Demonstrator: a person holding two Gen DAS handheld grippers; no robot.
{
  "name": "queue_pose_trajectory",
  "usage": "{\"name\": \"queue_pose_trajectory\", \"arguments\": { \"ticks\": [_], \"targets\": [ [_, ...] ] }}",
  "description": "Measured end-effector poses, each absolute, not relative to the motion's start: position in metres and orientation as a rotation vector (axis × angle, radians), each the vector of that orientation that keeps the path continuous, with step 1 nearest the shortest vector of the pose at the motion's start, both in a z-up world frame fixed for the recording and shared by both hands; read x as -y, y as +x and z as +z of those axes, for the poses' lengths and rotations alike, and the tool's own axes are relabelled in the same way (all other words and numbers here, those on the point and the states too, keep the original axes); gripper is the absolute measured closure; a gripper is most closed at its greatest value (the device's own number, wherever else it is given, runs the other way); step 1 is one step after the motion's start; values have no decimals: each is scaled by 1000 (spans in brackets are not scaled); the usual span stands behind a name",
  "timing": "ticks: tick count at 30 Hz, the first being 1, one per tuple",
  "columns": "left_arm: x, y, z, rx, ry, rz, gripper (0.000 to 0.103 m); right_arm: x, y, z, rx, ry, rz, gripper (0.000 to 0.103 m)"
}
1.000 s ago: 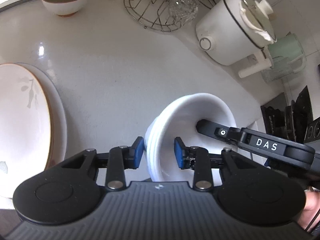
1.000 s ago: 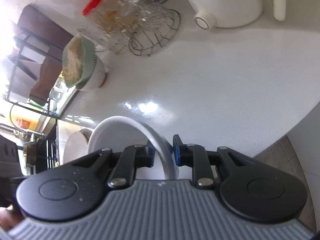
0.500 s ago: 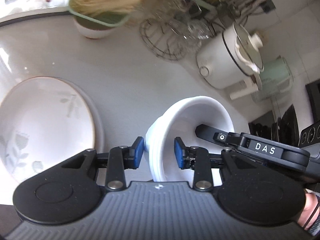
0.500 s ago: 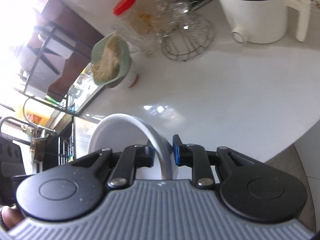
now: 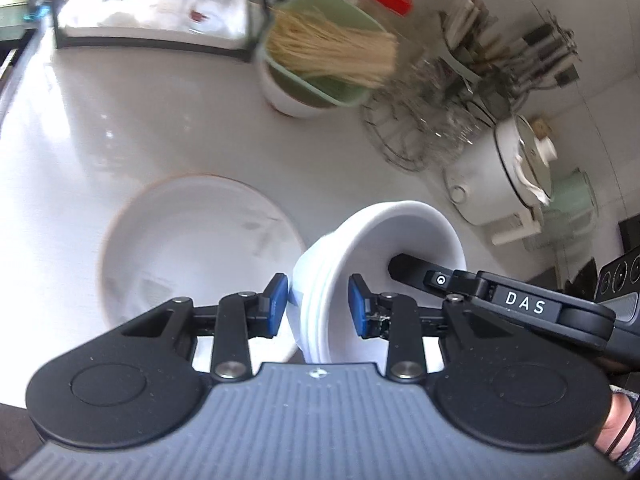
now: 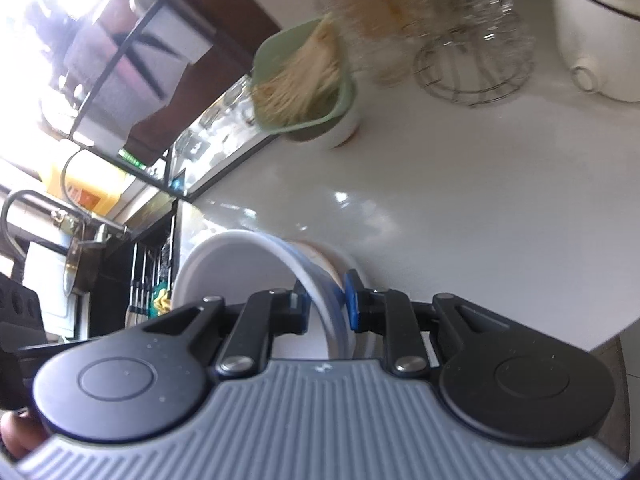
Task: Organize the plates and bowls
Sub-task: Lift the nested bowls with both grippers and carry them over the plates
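**Both grippers carry the bowl stack above the plate**

The left gripper [image 5: 318, 305] and right gripper [image 6: 328, 306] each pinch the rim of the stacked white bowls [image 5: 384, 248], tilted just right of the gold-rimmed plate [image 5: 192, 248]. Beyond the plate stands a green noodle basket [image 5: 320, 64]; farther right, a white kettle [image 5: 504, 176].
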State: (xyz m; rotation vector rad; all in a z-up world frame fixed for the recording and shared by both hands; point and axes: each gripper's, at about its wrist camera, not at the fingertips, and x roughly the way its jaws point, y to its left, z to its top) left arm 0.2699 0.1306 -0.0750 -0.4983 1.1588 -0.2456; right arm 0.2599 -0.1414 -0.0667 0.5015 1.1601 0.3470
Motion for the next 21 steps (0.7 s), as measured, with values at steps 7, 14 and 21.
{"name": "queue_pose_trajectory", "arguments": {
  "ticks": [7, 14, 21],
  "targets": [
    [-175, 266, -94, -1168, -546, -198, 66, 100, 267, -84, -1207, 477, 364, 82],
    [-204, 266, -120, -1180, -608, -158, 66, 72, 270, -105, -1262, 427, 363, 82],
    [-205, 274, -143, -1204, -580, -151, 66, 63, 266, -125, -1288, 379, 333, 82]
  ]
}}
